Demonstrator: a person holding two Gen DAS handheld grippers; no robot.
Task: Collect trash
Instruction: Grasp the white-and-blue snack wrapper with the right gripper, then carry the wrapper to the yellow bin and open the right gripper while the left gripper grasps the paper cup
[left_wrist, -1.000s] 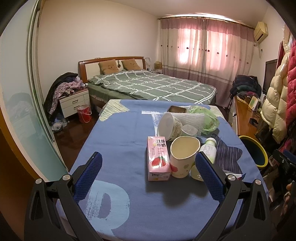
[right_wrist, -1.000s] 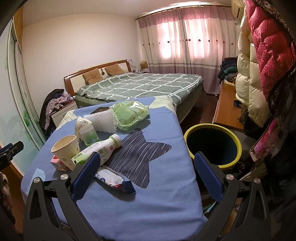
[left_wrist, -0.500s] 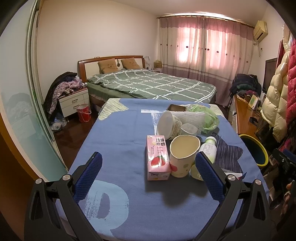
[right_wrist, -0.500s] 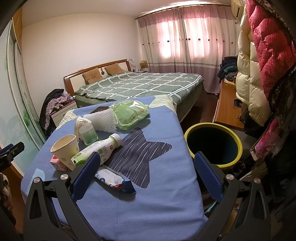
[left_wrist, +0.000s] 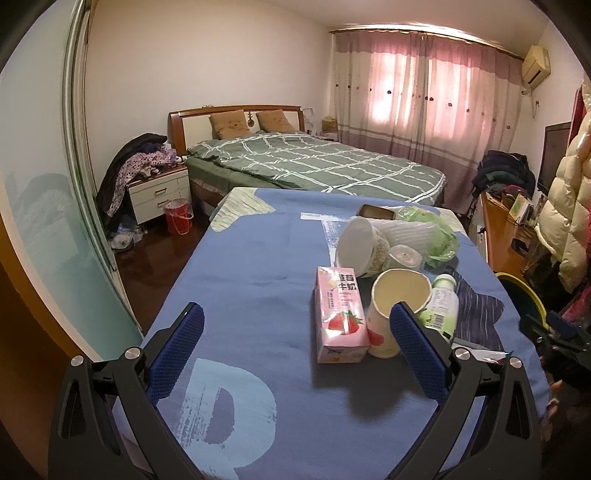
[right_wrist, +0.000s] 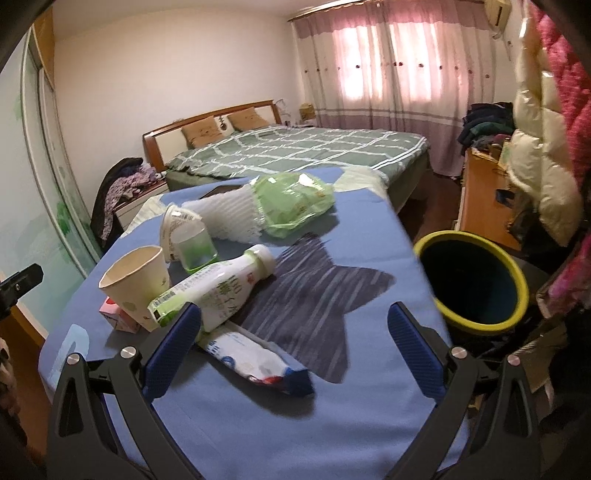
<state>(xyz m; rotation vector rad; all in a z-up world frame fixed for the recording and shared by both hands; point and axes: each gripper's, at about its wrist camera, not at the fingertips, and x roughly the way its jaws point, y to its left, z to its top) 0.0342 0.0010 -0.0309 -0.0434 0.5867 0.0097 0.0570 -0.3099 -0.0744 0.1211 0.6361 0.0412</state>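
The right gripper (right_wrist: 293, 347), jaws apart and empty, is hovering nearest the flat white-and-blue snack wrapper (right_wrist: 255, 363), lying lengthwise toward its left jaw.

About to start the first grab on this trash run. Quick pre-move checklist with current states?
1. Left gripper open and empty: ok.
2. Right gripper open and empty: ok.
3. Bin mouth unobstructed, beside the table's right edge: ok.
4. Wrapper lies flat between the right gripper's fingers, nearest pick: ok.
5. Bottle lies on its side, leaning against the paper cup; lifting either could shift the other: not ok.
6. Whether the milk carton, cup or bottle still hold liquid: cannot tell.
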